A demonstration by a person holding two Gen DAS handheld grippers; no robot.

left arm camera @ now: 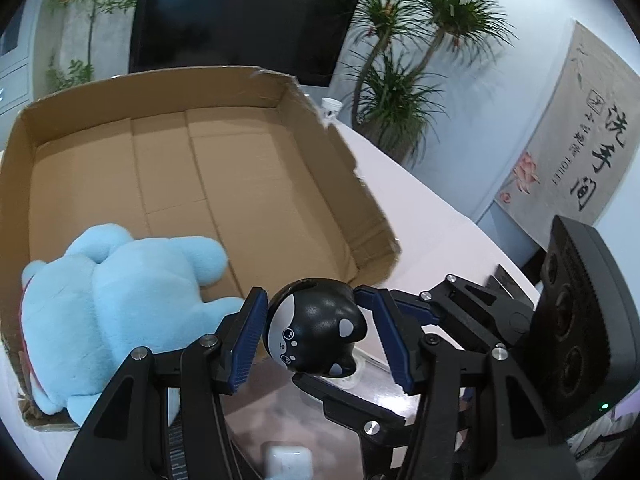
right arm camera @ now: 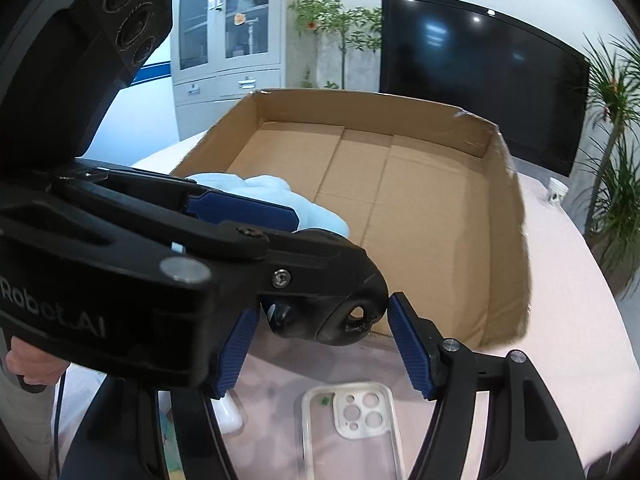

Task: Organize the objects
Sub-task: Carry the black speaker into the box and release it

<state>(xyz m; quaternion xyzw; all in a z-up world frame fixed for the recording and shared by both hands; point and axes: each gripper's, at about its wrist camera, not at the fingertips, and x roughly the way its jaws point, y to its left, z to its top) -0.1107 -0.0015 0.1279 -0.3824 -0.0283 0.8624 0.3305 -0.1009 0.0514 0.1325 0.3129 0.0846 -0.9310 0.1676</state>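
Left gripper (left arm camera: 316, 336) spread wide around black cat figurine (left arm camera: 316, 322), left pad touching, right pad apart; right gripper (right arm camera: 320, 344) also wide open, the same figurine (right arm camera: 340, 322) between its pads, grip cannot be told; left gripper body blocks much of right wrist view; cardboard box (left arm camera: 328, 168) just behind on pink tabletop (left arm camera: 420, 208), blue plush (left arm camera: 112, 300) inside near corner; clear phone case (right arm camera: 352, 420) and white earbud case (left arm camera: 286, 460) lie below; monitor (right arm camera: 480, 76), potted plants (left arm camera: 400, 80), paper cup (right arm camera: 557, 191) behind.
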